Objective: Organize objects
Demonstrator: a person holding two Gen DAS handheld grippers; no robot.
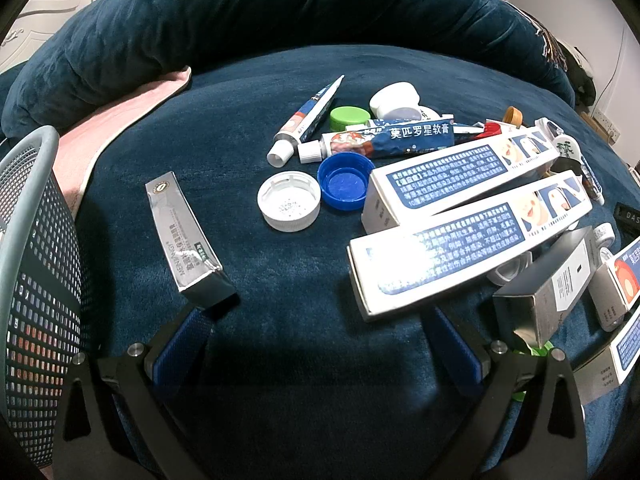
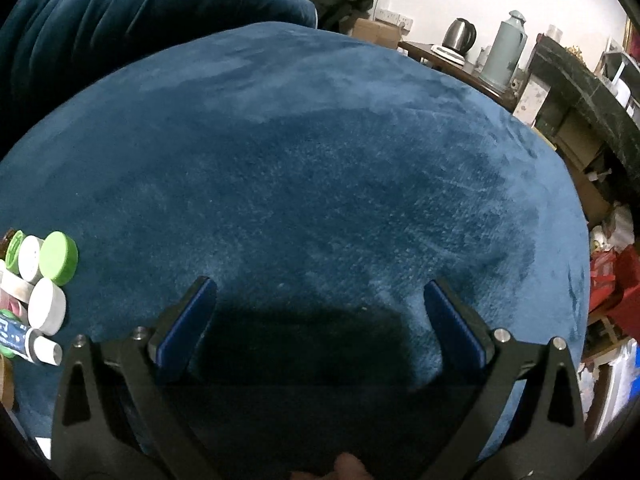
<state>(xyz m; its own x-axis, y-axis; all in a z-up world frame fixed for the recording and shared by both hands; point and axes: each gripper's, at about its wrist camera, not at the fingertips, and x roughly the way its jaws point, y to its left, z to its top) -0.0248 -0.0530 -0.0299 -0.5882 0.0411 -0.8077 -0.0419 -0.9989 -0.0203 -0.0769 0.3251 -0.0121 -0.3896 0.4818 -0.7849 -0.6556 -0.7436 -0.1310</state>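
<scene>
On a dark blue blanket (image 1: 248,128) lies a heap of small items. A silver carton (image 1: 182,236) rests just past the left finger of my left gripper (image 1: 316,320), which is open and holds nothing. Ahead lie a white cap (image 1: 289,201), a blue cap (image 1: 345,180), a green cap (image 1: 349,117), two ointment tubes (image 1: 310,118) (image 1: 384,142), and two long white-and-blue cartons (image 1: 460,174) (image 1: 452,252). My right gripper (image 2: 318,292) is open over bare blanket (image 2: 320,160). Green (image 2: 60,257) and white caps (image 2: 46,305) sit at its far left.
A grey mesh basket (image 1: 36,280) stands at the left edge of the left wrist view, next to a pink cloth (image 1: 120,116). A bolster (image 1: 240,12) runs along the back. More cartons (image 1: 540,304) crowd the right. Beyond the blanket's right edge are a kettle (image 2: 460,36), a flask (image 2: 504,50) and shelving.
</scene>
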